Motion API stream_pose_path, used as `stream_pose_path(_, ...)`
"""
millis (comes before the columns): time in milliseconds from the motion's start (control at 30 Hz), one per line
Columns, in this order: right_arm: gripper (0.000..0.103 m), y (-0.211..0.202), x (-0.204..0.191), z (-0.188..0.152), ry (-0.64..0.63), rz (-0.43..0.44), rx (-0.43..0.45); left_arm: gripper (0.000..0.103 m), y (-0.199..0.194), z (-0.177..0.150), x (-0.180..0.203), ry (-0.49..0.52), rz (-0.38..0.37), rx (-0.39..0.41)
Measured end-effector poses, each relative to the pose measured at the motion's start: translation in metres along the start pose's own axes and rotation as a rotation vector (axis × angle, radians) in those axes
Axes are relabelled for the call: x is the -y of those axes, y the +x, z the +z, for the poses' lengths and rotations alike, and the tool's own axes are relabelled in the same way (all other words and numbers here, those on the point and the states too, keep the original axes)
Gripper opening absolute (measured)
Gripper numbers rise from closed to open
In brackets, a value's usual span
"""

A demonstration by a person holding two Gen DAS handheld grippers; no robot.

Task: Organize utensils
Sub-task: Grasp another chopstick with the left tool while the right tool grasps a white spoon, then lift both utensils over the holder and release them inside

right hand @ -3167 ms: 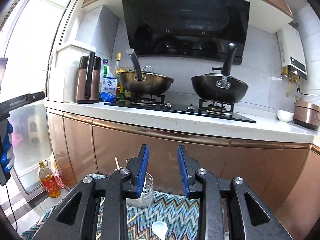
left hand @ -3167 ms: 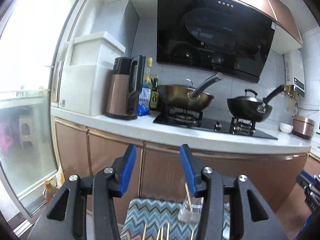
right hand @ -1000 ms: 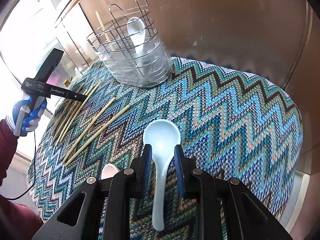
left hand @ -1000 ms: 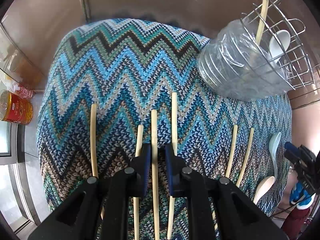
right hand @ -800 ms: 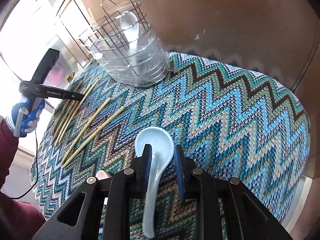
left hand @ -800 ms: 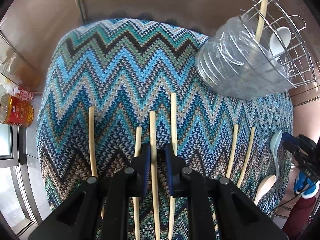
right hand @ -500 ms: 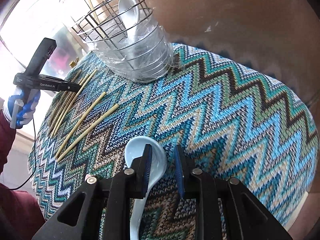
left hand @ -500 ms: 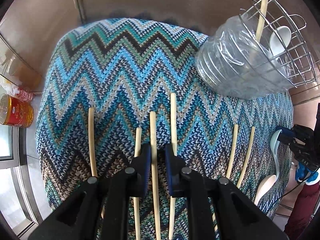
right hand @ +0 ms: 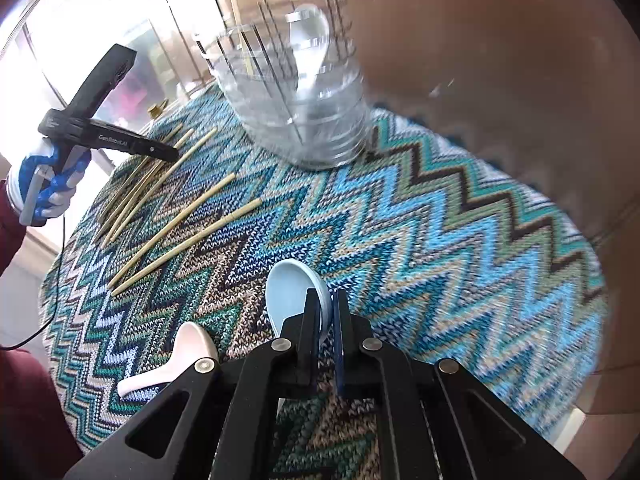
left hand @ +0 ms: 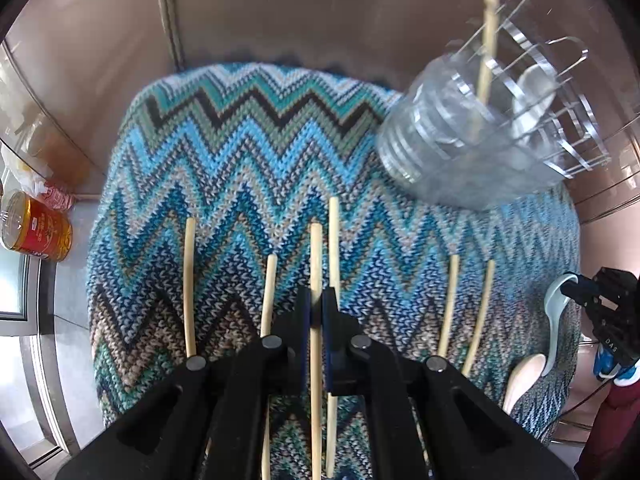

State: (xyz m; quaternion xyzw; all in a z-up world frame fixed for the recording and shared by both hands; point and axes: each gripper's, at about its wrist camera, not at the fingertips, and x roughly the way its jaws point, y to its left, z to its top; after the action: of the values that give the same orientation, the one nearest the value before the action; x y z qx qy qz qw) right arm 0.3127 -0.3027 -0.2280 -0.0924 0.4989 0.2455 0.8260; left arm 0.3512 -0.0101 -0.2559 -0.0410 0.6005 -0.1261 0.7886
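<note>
A: Two grips: your left gripper [left hand: 316, 308] has just clamped one chopstick [left hand: 316, 264] on the table [left hand: 248, 168]; the right gripper [right hand: 328, 308] has just pinched the blue spoon [right hand: 294, 288] by its rim.

B: Risk?

A: That thin rim hold could let it swivel and snag the wire holder [right hand: 296, 92] beyond.

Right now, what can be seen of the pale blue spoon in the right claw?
The pale blue spoon is a smooth, glossy soup spoon, ceramic or plastic by its look, with a deep rounded bowl and a short handle. The right claw, whose jaws have just been closing, pinches it near the bowl's edge. The spoon is tilted over the zigzag knitted cloth; whether it touches the cloth is unclear.
</note>
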Motion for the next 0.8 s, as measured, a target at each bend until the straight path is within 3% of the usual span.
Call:
stream_pose_path(133,0.006,-0.035,-0.009,-0.01,0.017,-0.075,0.07,0.005,-0.027,-0.015,0.002,0.007,-0.005,0.069)
stream_pose_path(467,0.006,-0.111,-0.046,-0.027,0.076,-0.155,0.221,0.005,-0.107,-0.052,-0.003,0.004,-0.047,0.204)
stream_pose_path(800,0.006,-0.182,-0.104,-0.034,0.097,-0.22,0.414,0.005,-0.197,-0.084,0.011,0.017,-0.09,0.425)
